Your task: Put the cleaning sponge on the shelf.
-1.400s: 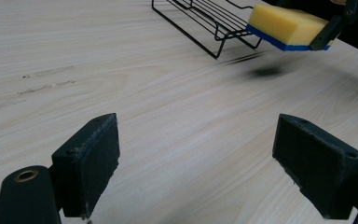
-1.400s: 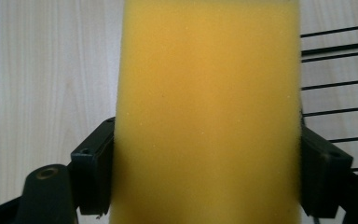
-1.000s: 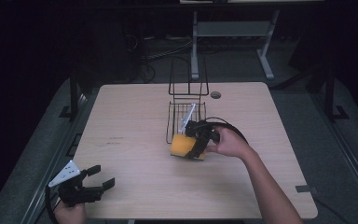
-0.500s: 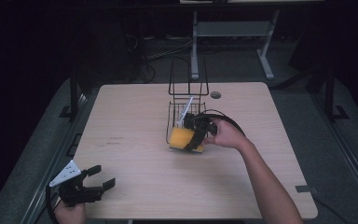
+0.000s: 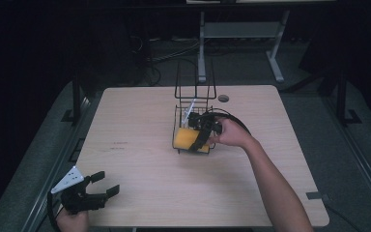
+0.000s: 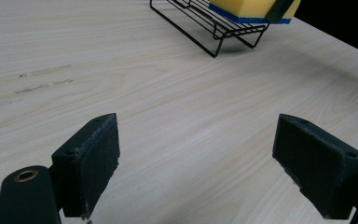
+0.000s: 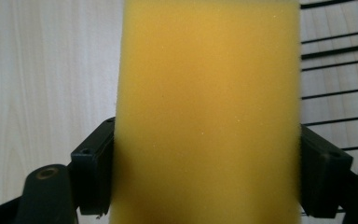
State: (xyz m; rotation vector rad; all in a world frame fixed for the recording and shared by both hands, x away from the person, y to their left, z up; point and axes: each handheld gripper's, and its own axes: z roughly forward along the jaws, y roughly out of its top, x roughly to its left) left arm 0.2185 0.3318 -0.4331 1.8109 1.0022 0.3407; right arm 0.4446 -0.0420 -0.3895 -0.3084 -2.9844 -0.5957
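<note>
Sponge (image 5: 189, 138) (yellow, blue-backed), clamped in the right gripper (image 5: 202, 137), has moved over the wire rack (image 5: 193, 111), nearly placed; left gripper (image 5: 96, 188) rests agape.

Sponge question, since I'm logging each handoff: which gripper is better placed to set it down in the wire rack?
Right. The right gripper is shut on the yellow sponge at the wire rack. The left gripper sits open at the table's near left corner, far from both.
</note>
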